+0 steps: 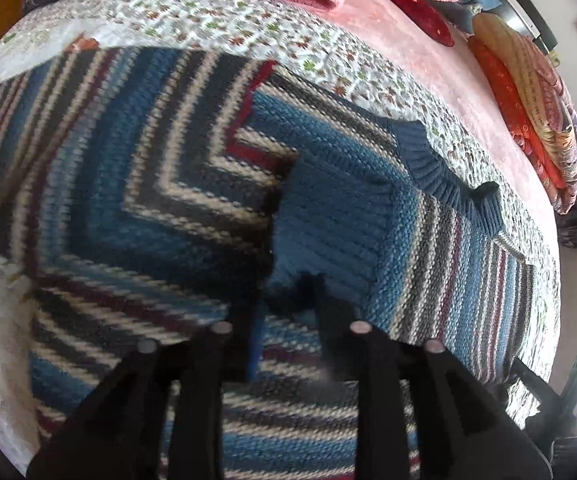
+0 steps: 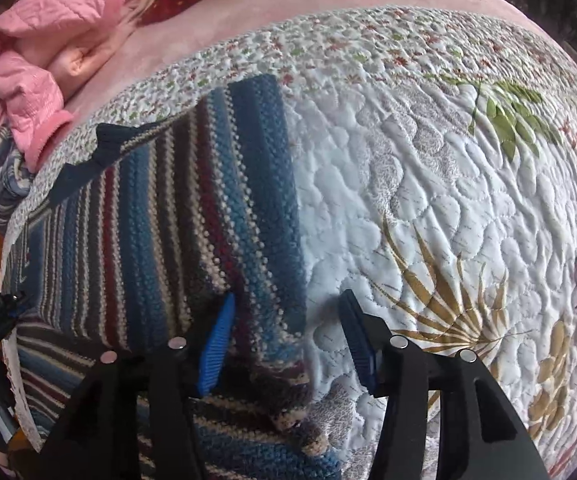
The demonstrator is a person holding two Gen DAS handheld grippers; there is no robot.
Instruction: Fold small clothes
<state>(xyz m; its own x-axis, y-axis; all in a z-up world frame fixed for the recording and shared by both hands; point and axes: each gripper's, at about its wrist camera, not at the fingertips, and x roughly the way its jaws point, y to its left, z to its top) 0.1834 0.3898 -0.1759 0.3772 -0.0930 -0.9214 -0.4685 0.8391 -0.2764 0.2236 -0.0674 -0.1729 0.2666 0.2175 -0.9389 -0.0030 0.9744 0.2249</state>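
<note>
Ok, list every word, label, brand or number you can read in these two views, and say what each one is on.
No readable text in either view.
Striped knitted sweater: only stripes, no tag showing.
Quilted bedspread: leaf and flower patterns only.
Folded bedding at the far edge: a row of small marks that may be characters, too small and blurred to read.

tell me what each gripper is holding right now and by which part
Nothing is held. The right gripper is open, straddling the striped knit sweater's side edge. The left gripper hovers open over it.
</note>
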